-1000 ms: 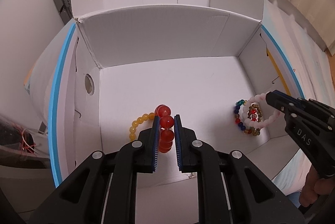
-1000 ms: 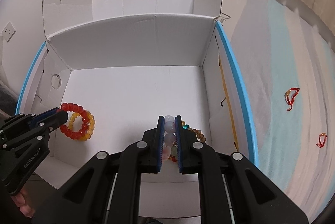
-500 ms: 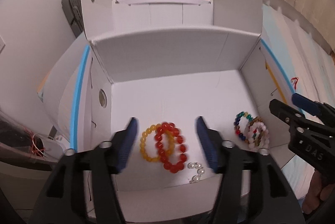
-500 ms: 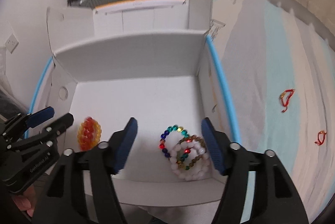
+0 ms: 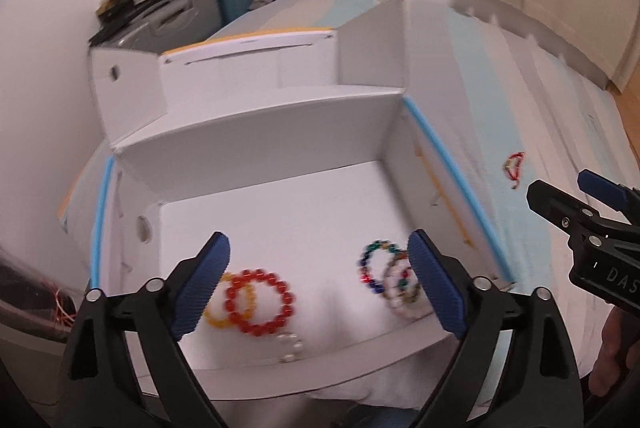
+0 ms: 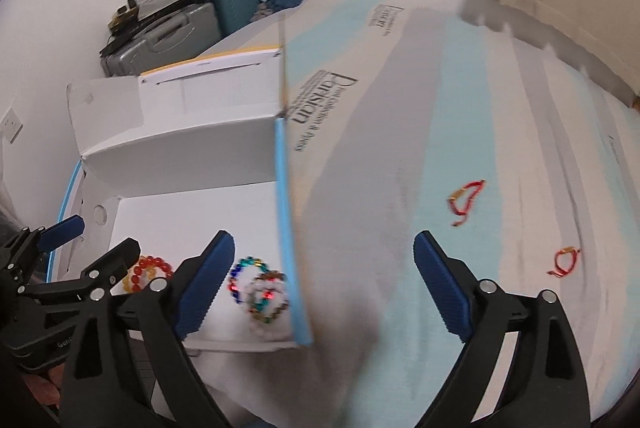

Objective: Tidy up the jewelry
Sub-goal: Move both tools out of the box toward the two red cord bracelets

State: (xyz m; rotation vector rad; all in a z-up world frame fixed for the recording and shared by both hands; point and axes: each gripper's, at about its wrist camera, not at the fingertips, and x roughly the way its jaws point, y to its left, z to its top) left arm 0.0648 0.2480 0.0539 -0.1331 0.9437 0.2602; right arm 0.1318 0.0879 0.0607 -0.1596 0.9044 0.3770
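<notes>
Bed (image 6: 460, 132), striped sheet, carries the white cardboard box (image 5: 280, 132), flaps open. Left gripper (image 5: 318, 284) above the box's near edge, fingers spread wide, nothing held. Right gripper (image 6: 324, 288) over the box's blue-edged right wall, fingers likewise spread, empty. On the box floor: red bead bracelet (image 5: 259, 301) overlapping a yellow one (image 5: 218, 312); multicoloured bracelets (image 5: 390, 278) at right. Two red cord bracelets (image 6: 466, 200) lie on the sheet.
</notes>
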